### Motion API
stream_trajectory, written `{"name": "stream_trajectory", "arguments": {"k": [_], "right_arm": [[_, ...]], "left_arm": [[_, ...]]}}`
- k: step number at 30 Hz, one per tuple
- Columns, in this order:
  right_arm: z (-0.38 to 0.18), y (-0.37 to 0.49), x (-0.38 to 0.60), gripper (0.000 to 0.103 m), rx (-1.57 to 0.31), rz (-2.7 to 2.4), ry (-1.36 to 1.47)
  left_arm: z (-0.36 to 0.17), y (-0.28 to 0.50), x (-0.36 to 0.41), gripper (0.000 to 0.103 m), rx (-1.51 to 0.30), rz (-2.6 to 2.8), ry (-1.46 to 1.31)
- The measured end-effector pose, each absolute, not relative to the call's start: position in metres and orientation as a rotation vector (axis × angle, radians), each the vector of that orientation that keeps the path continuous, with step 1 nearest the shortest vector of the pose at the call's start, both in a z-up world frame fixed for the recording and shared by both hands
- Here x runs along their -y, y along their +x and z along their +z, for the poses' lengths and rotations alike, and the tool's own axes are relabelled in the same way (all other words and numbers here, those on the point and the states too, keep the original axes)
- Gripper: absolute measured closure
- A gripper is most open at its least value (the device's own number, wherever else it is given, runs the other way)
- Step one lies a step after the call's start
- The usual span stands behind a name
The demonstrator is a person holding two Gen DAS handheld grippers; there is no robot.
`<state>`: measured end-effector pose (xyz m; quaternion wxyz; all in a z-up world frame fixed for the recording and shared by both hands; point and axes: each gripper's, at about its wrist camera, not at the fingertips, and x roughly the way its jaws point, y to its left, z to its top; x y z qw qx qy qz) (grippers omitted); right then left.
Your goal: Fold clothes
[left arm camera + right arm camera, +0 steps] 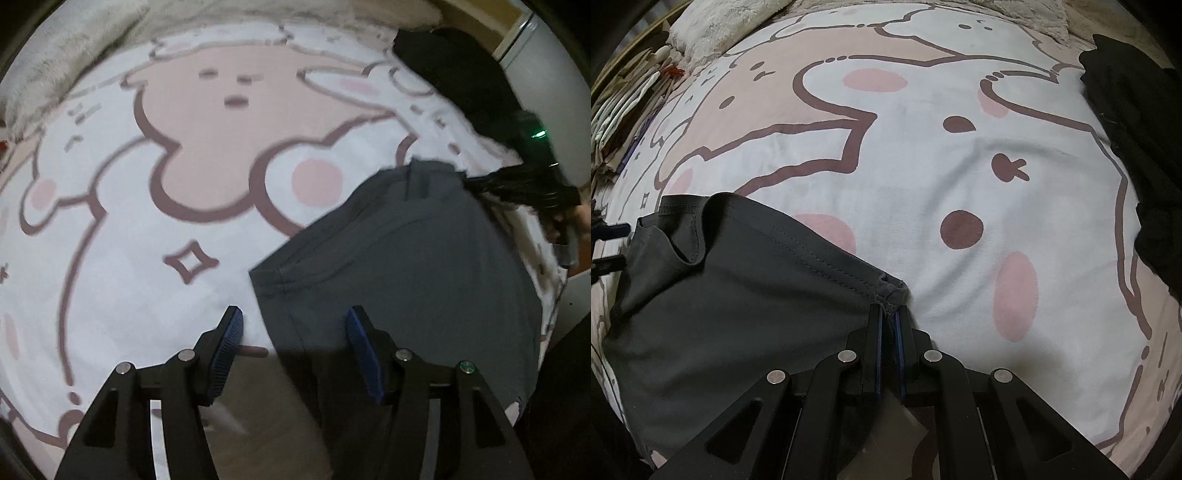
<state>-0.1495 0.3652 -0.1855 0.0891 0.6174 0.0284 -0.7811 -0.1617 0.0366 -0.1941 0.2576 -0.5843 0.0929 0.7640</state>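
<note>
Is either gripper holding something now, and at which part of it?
The right gripper is shut on the grey garment, pinching a stitched hem corner. The left gripper is open over the garment's edge and holds nothing.

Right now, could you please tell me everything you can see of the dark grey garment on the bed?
The dark grey garment is smooth, thin knit fabric with stitched hems, lying mostly flat and folded on the cartoon-printed bedsheet. The right gripper is shut on one bunched hem corner. The left gripper hangs open over its opposite edge, gripping nothing.
</note>
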Motion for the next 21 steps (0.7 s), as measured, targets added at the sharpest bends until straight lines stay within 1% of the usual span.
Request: {"name": "stream_trajectory", "arguments": {"k": [3,5,6,10,15,18,19,21], "right_arm": [[-0.185,-0.148,-0.365,0.097,-0.092,-2.330,1.828],[-0.185,-0.147,-0.364,0.097,-0.100,-2.335,1.822],[-0.184,-0.146,-0.362,0.097,-0.121,-2.342,1.815],[-0.168,-0.141,-0.352,0.097,-0.209,-2.380,1.742],[-0.130,-0.148,-0.339,0.097,-0.255,-2.458,1.592],[-0.109,-0.157,-0.323,0.097,-0.346,-2.537,1.466],[-0.103,-0.161,-0.314,0.097,-0.375,-2.556,1.430],[-0.092,-0.171,-0.311,0.097,-0.450,-2.611,1.356]], "left_arm": [[-0.199,-0.158,-0.050,0.045,-0.355,2.101,-1.565],[-0.195,-0.157,-0.053,0.069,-0.351,2.108,-1.550],[-0.192,-0.158,-0.053,0.094,-0.339,2.109,-1.541],[-0.168,-0.167,-0.031,0.095,-0.290,2.199,-1.491],[-0.153,-0.182,0.013,0.095,-0.160,2.324,-1.482],[-0.145,-0.185,0.030,0.095,-0.080,2.381,-1.440],[-0.141,-0.185,0.031,0.095,-0.065,2.400,-1.415],[-0.125,-0.180,0.038,0.095,-0.013,2.479,-1.270]]}}
